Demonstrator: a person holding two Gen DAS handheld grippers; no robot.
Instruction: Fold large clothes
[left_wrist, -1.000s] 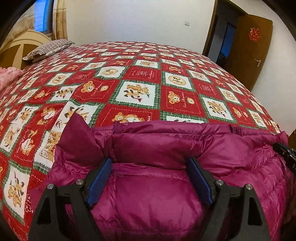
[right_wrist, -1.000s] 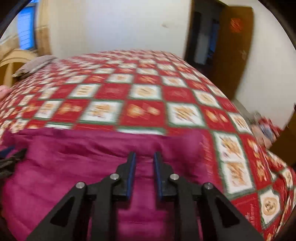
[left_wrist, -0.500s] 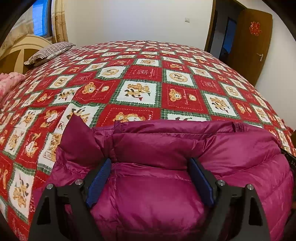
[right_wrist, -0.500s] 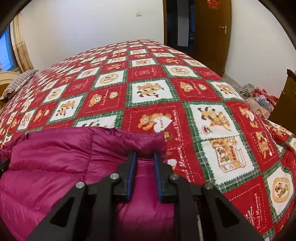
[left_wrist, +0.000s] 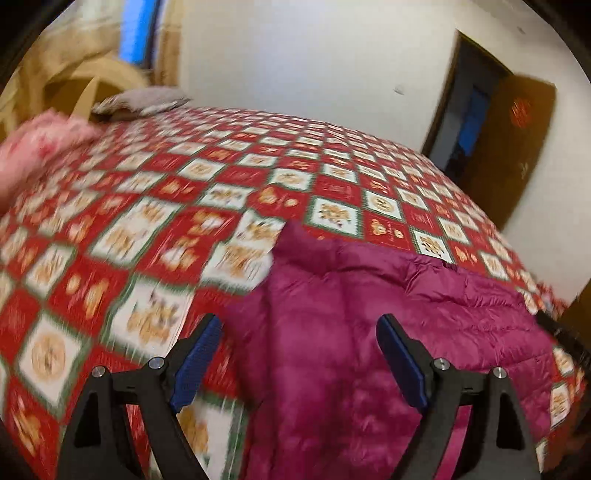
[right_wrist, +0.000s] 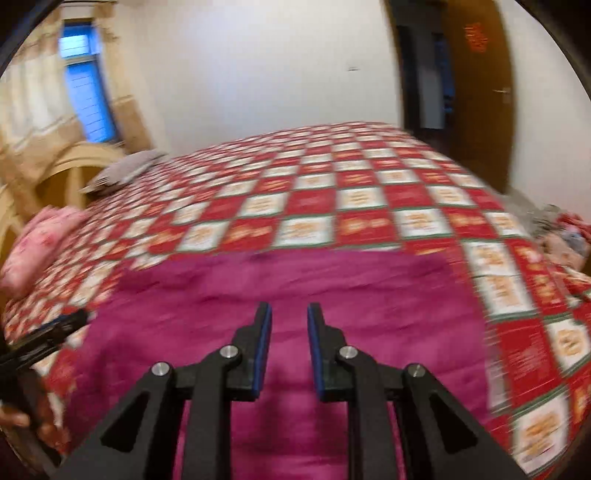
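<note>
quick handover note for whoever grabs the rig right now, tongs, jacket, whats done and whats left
Left tongs: wide open, holding nothing, above the left edge of the magenta puffer jacket.
Right tongs: nearly closed with a narrow gap, nothing seen pinched, over the jacket's middle.
Jacket: lies on the red checked bedspread at the near edge of the bed, in a compact block, so it looks at least partly folded. Pink bundle and pillow sit at the far left.
Left to do: check the fold, neaten the edges, add another fold if needed.
</note>
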